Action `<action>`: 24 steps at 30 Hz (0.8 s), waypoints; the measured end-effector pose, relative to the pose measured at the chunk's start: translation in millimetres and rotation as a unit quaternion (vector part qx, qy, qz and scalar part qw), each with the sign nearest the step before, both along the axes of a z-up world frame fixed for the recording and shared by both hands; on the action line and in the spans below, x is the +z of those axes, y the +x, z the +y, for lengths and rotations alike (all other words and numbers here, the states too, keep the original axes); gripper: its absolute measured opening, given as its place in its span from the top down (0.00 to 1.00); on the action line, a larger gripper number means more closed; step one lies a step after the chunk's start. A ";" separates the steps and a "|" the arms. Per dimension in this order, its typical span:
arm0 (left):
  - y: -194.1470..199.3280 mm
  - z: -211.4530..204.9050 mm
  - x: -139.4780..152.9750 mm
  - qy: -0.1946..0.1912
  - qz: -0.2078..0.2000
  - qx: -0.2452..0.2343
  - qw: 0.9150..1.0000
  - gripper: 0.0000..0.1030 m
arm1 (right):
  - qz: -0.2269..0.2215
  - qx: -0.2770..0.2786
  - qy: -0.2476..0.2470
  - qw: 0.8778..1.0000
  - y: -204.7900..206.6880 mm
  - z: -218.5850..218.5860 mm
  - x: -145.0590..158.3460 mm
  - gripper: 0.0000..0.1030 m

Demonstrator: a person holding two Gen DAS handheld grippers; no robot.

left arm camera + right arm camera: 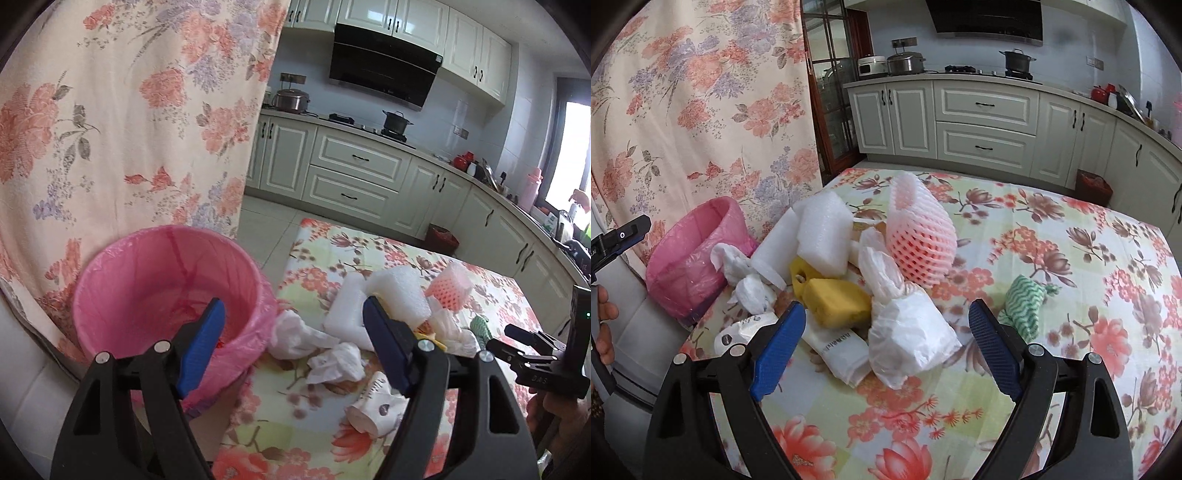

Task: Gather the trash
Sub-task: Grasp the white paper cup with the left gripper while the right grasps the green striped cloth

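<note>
both grippers hang over a table w/ a floral cloth [1052,295], trash piled on its left half. left gripper [293,347] has its blue pads spread wide, nothing btwn them; it sits above the gap between the pink-lined bin [166,295] and the pile. right gripper [886,347] also spread wide, holding nothing, aimed down at the near side of the pile.

bin stands upright at the table's left edge, mouth up, just beside the pile, floral curtain [129,129] behind it. something small and red lies at its bottom, can't tell what.

pile, from the right wrist view: pink foam fruit net [919,240] farthest back, long axis tilted, open end pointing up and away. white foam blocks [820,236] lean left of it, standing roughly on end. yellow sponge [834,301] lies flat in front of them, long axis running left-right. white plastic bag [908,332] in front of the net, knotted end pointing up toward it. a white tube/pack w/ print [842,350] lies under the bag's left side, long axis diagonal toward the left pad. crumpled tissues [746,280] sit nearest the bin. a crushed paper cup [373,406] lies on its side at the near left, mouth facing the left camera. green-white striped cloth wad [1023,302] lies apart to the right, near the right pad, not touching it.
</note>
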State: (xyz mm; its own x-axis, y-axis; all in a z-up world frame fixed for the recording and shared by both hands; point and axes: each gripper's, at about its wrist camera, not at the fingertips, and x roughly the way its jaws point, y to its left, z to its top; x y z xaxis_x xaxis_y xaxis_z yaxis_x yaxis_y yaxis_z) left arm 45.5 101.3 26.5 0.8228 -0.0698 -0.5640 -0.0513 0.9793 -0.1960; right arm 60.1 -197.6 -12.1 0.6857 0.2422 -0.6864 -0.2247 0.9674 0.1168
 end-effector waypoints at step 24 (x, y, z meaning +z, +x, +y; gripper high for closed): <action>11.5 -85.5 -80.4 -0.018 0.123 -0.079 0.989 0.25 | 0.046 -0.035 0.013 0.998 -6.4 -50.3 -45.8 0.18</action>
